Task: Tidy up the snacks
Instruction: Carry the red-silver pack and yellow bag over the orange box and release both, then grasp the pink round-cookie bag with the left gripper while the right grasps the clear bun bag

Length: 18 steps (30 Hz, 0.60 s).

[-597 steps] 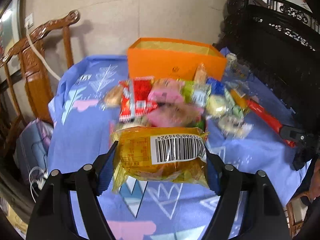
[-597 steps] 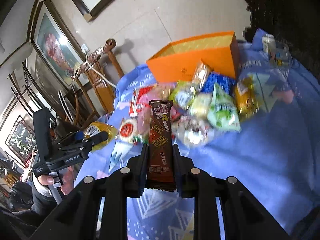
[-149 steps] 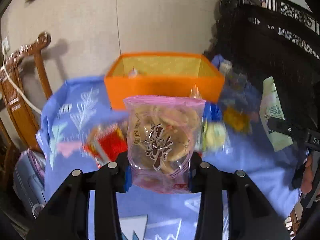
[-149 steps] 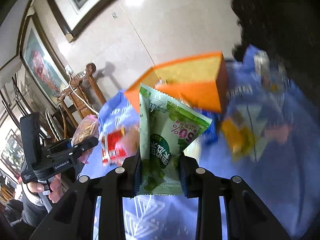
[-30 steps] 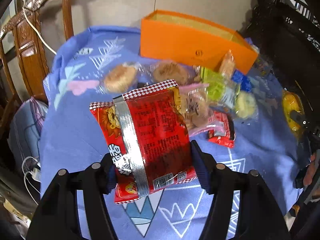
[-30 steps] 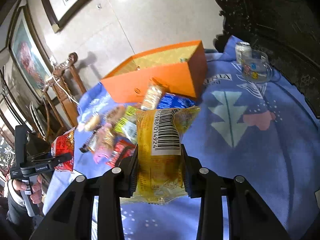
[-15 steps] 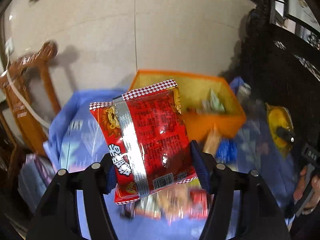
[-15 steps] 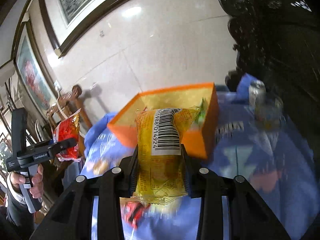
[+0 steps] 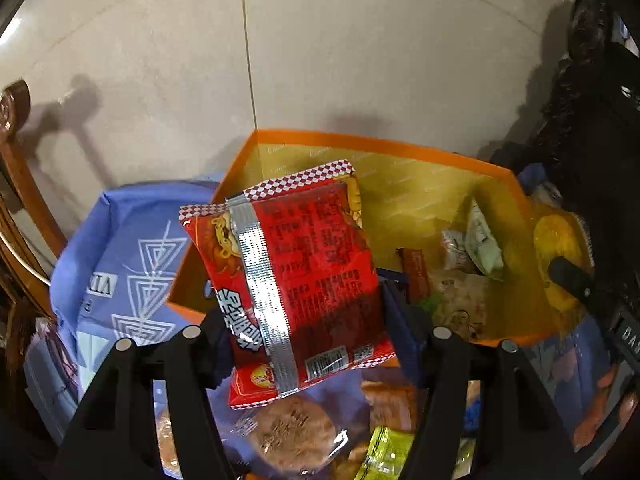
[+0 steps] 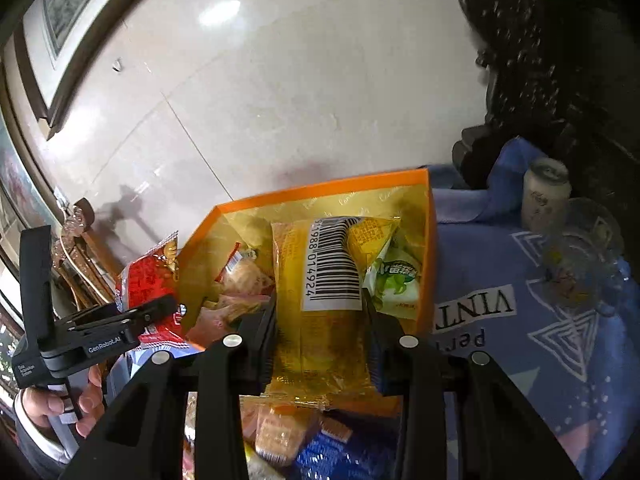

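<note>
I take the orange box [image 9: 472, 156] as my reference. My left gripper [image 9: 304, 320] has its fingers clamped on a red packet [image 9: 292, 276], which hangs above the near-left corner of the box, over its rim. In the right wrist view the same red packet [image 10: 148, 280] sits just left of the box's left wall [image 10: 200, 236], with a person's hand [image 10: 60, 400] gripping the handle below it. My right gripper [image 10: 320, 336] carries a yellow packet [image 10: 320, 280] with a barcode label; its fingers have just been opening, yet the packet still sits between them with both pads against its sides. That packet is above the near-right part of the box interior. Inside the box I see a green-and-white packet [image 10: 396, 284] against the right wall and pale wrapped snacks [image 10: 240, 276] toward the left. More snacks [image 9: 296, 432] lie on the blue cloth [image 10: 540, 320] covering the tabletop, in front of the box. A can [image 10: 544, 192] stands to the right of it.
</note>
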Available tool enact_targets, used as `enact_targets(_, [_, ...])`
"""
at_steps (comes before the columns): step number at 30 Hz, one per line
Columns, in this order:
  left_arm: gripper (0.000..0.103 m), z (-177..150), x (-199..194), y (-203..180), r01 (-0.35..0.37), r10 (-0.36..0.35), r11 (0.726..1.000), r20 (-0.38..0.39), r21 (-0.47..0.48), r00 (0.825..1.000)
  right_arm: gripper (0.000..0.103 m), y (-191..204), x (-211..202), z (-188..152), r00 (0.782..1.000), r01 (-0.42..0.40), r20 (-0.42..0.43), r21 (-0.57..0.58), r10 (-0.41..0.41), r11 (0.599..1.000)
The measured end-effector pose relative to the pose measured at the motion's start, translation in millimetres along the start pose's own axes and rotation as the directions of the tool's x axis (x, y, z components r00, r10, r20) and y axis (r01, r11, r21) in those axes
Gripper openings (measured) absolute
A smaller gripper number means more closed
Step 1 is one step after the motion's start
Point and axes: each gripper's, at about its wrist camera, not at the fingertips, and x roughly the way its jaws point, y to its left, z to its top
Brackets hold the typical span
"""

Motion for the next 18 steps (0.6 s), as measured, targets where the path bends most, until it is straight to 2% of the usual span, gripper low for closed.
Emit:
enact_targets(1, [0.066,-1.6,2.7,2.1,0.007,-0.007,1.0,0.002,-0.018,1.0,0.041,-1.4,6.2,0.0,1.0,-0.006,-0.01,0.011,0.006,1.0])
enact_targets(2, [0.081,-2.0,4.9,4.3,0.005,-0.005,0.999,0.004,-0.039,1.0,0.054,-1.4,11.6,-1.4,1.0,-0.003,-0.021,0.026,0.003,1.0])
enact_targets(3, [0.091,-4.3,5.5,5.8,-0.006,0.006,0.999,0.004,-0.054,1.0,0.066,-0.9,12.1,-3.4,1.0,0.017,-0.018,0.035,-0.016,0.999])
enact_targets(4, [0.099,-6.5,3.1,9.2,-0.02,0.021,0.997,0.015,-0.073,1.0,0.069,0.0,8.4,-6.0,0.999,0.038,0.007,0.039,-0.038,0.998])
enact_targets(7, [0.099,-12.5,-8.1,16.3,-0.01,0.013,0.997,0.031,-0.07,0.999,0.072,3.7,-11.0,-14.5,0.998,0.02,0.057,0.022,-0.021,1.0])
enact_targets(13, [0.099,-34.5,-41.4,37.5,-0.011,0.014,0.997,0.035,-0.071,0.999,0.073,-3.4,-44.9,-34.7,0.999,-0.008,0.052,0.049,0.005,0.999])
enact_targets(18, [0.099,-69.1,-69.8,50.9,0.005,-0.003,0.998,0.029,-0.064,1.0,0.077,-0.7,-72.0,-66.8,0.999,0.019,0.035,0.011,-0.02,1.0])
